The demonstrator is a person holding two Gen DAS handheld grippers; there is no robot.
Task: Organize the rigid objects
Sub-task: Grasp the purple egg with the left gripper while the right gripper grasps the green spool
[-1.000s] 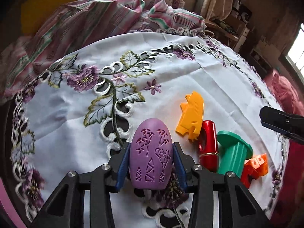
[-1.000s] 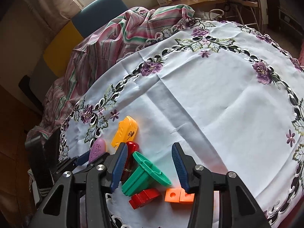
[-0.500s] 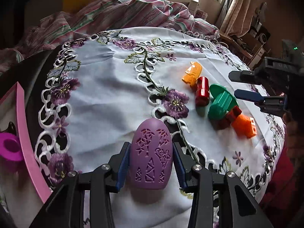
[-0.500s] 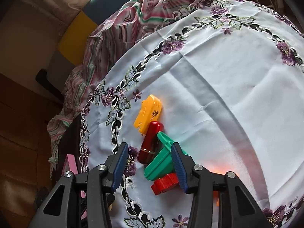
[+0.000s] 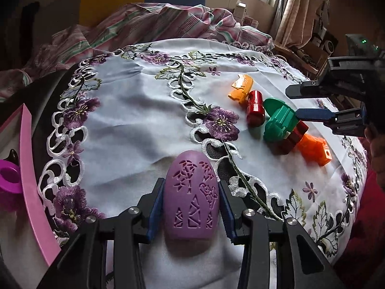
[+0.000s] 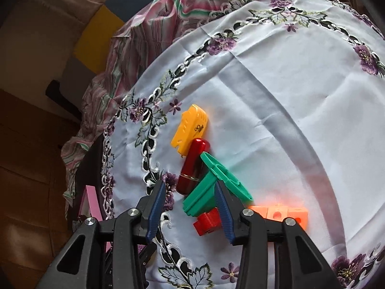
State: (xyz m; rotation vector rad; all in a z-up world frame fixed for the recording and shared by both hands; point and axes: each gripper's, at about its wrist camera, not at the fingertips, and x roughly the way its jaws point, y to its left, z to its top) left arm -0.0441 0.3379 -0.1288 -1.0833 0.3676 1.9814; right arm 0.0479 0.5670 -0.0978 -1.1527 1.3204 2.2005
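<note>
One pink tray [image 5: 26, 168]: holds magenta ring [image 5: 8, 177].
L gripper [image 5: 191, 202]: pinches purple egg [image 5: 191, 200].
R gripper [image 6: 190, 213]: spread over green piece [image 6: 204, 192].

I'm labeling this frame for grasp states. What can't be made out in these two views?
- Left wrist view: the pink tray and magenta ring run off the left edge.
- Right wrist view: the red block is partly hidden behind the right gripper and the green piece.
- Right wrist view: the purple egg doesn't appear.
</note>
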